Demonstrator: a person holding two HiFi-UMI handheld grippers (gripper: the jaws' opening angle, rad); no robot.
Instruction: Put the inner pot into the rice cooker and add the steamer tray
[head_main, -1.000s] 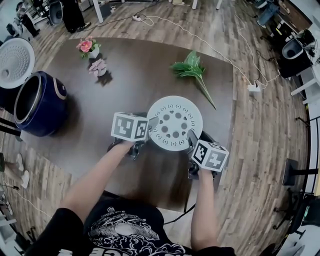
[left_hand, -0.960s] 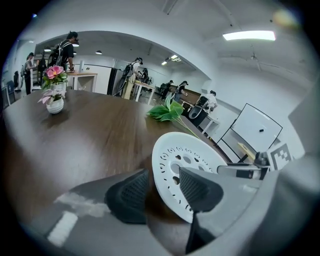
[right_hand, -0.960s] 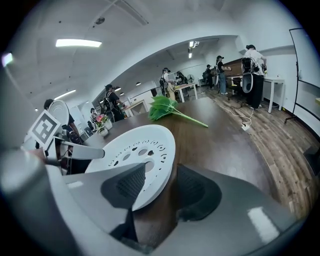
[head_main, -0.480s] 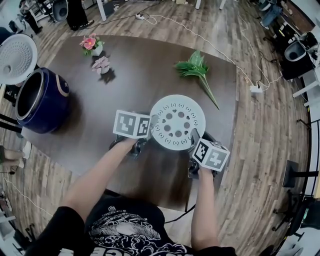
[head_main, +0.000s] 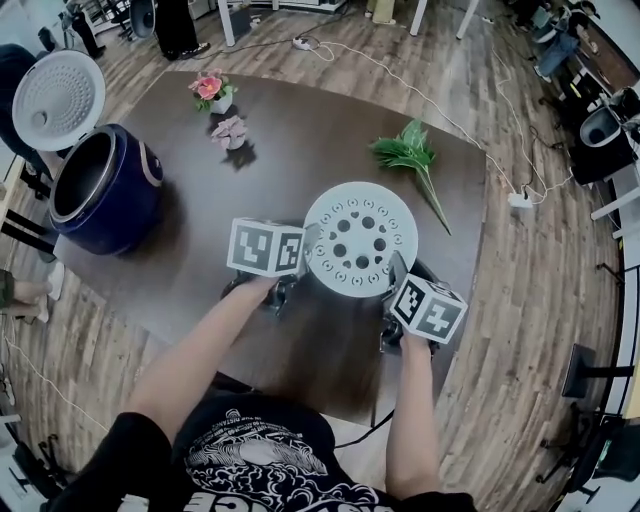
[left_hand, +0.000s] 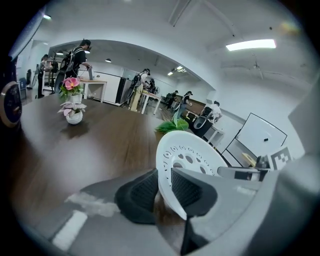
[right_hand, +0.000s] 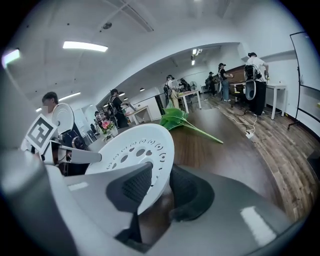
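Left tongs (left_hand: 163, 192), right tongs (right_hand: 158, 191), just closed on opposite steamer tray (head_main: 360, 238) edges, above table (head_main: 300, 130)

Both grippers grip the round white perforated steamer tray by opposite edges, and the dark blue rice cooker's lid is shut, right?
No, the lid of the dark blue rice cooker stands open, as the head view shows. The left gripper and right gripper, jaws just closed further, do grip the round white perforated steamer tray by opposite edges.
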